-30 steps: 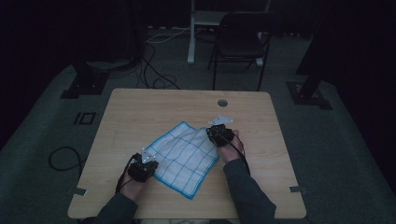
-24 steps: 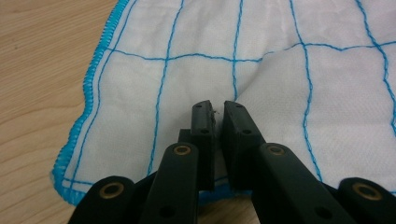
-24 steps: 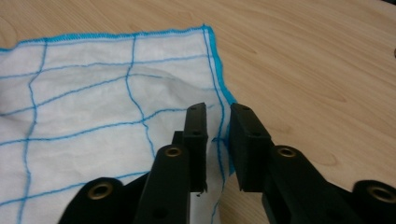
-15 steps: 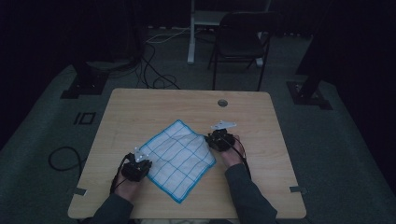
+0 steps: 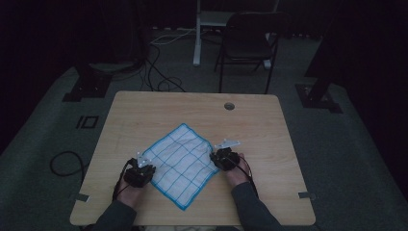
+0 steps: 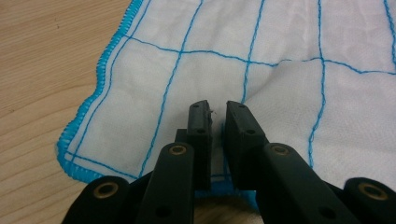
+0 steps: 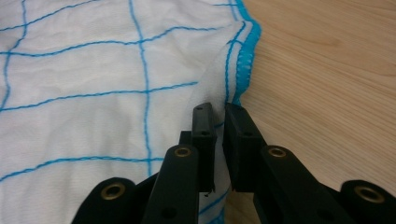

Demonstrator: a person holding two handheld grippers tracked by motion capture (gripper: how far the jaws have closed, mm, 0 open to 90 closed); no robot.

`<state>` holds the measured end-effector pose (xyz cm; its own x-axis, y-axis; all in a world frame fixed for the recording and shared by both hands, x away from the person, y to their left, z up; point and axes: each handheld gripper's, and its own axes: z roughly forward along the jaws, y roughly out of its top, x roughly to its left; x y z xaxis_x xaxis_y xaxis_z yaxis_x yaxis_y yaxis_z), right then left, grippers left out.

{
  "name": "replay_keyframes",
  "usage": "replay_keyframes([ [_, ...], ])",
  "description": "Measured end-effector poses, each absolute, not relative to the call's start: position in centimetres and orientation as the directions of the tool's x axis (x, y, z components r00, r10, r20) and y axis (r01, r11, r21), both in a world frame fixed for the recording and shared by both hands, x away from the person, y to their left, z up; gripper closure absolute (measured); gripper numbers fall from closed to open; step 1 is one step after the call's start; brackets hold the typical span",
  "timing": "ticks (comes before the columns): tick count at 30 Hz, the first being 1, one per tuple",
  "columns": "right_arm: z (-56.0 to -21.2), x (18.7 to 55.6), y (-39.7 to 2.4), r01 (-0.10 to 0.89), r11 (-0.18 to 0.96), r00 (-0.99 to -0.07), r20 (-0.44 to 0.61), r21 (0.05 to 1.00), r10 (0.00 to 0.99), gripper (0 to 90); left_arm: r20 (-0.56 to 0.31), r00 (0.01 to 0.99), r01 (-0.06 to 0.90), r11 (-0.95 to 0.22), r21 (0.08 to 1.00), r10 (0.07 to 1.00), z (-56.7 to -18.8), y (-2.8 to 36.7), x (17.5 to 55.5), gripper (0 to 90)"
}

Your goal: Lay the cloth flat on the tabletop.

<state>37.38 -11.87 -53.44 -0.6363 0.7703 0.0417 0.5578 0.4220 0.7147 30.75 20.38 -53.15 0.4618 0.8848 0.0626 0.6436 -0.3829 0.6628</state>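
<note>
We're looking down on a white cloth [image 5: 181,165] with a blue grid and blue stitched hem, lying spread like a diamond on the near half of the wooden counter [image 5: 144,110]. The left gripper [image 5: 140,169] sits at the cloth's left corner, the right gripper [image 5: 224,156] at its right corner, a hand behind each. In the left gripper view, the fingers [image 6: 201,122] are nearly closed, only a narrow slit between them, and the cloth [image 6: 289,60] rises in a fold right at their tips, its hem running beneath them; it looks pinched. In the right gripper view, the fingers [image 7: 204,122] are just as close together, and a ridge of cloth [image 7: 93,74] beside the blue hem runs straight into the slit, so we call that gripped as well. A dark chair [image 5: 248,43] stands beyond the counter.
</note>
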Motion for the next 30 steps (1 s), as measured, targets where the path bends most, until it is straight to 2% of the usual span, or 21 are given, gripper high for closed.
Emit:
replay_keyframes([
  [10, -52.9, 35.1, -10.3, 0.487, 0.512, -0.721, -0.005, 0.708, 0.693, 77.1, 0.060, 0.460, 0.643, -0.378, 0.666, 0.886, -53.2, 20.3, 30.6, 80.1],
  [14, -53.2, 34.6, -10.4, 0.501, 0.502, -0.710, 0.002, 0.705, 0.704, 74.9, 0.057, 0.459, 0.644, -0.376, 0.667, 0.887, -53.2, 20.4, 30.6, 79.8],
  [17, -53.3, 34.6, -11.1, 0.526, 0.474, -0.687, 0.024, 0.707, 0.726, 67.4, 0.056, 0.460, 0.644, -0.377, 0.666, 0.886, -53.2, 20.4, 30.5, 79.7],
  [30, -53.5, 34.8, -14.7, 0.602, 0.395, -0.580, 0.040, 0.693, 0.814, 75.0, 0.063, 0.458, 0.643, -0.379, 0.665, 0.887, -53.2, 20.2, 30.4, 79.8],
])
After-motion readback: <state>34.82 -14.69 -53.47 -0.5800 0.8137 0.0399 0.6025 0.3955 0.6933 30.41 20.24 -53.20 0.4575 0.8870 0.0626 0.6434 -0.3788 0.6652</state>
